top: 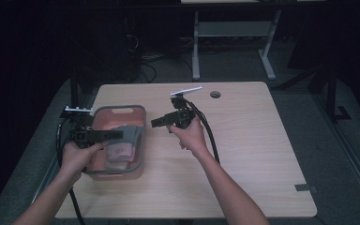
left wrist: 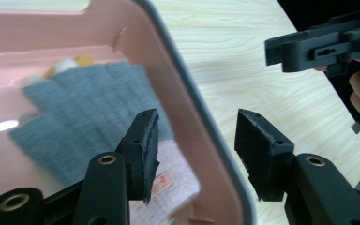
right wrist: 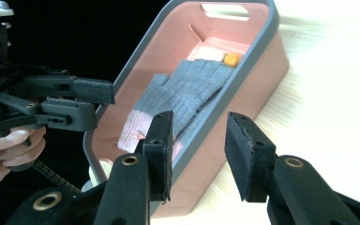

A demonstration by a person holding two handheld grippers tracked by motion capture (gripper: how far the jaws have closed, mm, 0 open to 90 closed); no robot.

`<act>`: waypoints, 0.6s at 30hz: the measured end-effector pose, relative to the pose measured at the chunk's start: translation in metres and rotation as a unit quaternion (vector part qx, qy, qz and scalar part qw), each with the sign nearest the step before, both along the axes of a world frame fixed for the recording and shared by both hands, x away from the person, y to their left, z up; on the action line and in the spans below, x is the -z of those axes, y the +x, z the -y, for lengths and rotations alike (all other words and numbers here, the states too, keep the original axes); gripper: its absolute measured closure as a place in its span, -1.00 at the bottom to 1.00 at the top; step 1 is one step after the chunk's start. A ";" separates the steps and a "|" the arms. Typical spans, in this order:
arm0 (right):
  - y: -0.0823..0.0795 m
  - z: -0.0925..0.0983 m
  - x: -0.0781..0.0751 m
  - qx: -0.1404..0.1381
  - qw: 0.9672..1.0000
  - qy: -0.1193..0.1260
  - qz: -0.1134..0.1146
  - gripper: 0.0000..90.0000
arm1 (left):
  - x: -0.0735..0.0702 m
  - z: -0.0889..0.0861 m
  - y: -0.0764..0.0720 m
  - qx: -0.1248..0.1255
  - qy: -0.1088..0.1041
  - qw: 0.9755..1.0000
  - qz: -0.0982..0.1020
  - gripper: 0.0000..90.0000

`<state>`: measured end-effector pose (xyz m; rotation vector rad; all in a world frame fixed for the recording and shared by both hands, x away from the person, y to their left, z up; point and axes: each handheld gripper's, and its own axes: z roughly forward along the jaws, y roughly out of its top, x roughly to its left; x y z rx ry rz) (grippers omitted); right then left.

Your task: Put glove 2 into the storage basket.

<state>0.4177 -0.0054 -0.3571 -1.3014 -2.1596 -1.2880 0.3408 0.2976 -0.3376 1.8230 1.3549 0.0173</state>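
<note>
Closest to me are my own forearms, coming up from the bottom of the high view onto the wooden table (top: 243,140). My left hand (top: 75,157) carries the left gripper (top: 117,135), which reaches level over the pink bin (top: 139,140) from its left side. In the left gripper view its jaws stand apart with nothing between them — one pad over the inside of the bin, the other over bare tabletop, the bin's grey rim (left wrist: 201,131) running up between them.

My right hand (top: 190,133) holds the right gripper (top: 155,123) just beside the bin's far right corner, pointing left toward it. Its jaws are also apart and empty; in the right gripper view the bin's near wall (right wrist: 243,112) lies behind the gap.

The grey glove (right wrist: 187,91) lies flat inside the bin, fingers toward the far end, its pale pink cuff (right wrist: 138,126) toward the near end. Neither gripper touches it. Beyond the fingertips I see something small, orange and white (right wrist: 225,57) — too blurred to tell what it is. A dark round hole (top: 215,94) sits in the table near its far edge, well apart from the bin.
</note>
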 end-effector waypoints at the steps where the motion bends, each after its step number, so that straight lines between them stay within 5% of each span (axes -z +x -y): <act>1: 0.000 0.002 0.000 0.001 1.000 0.000 0.000 0.36 | -0.001 0.002 0.000 0.006 0.001 1.000 -0.001 0.09; 18: -0.003 0.037 0.003 0.023 1.000 -0.001 -0.001 0.27 | -0.003 0.032 0.004 0.033 0.005 0.999 0.006 -0.02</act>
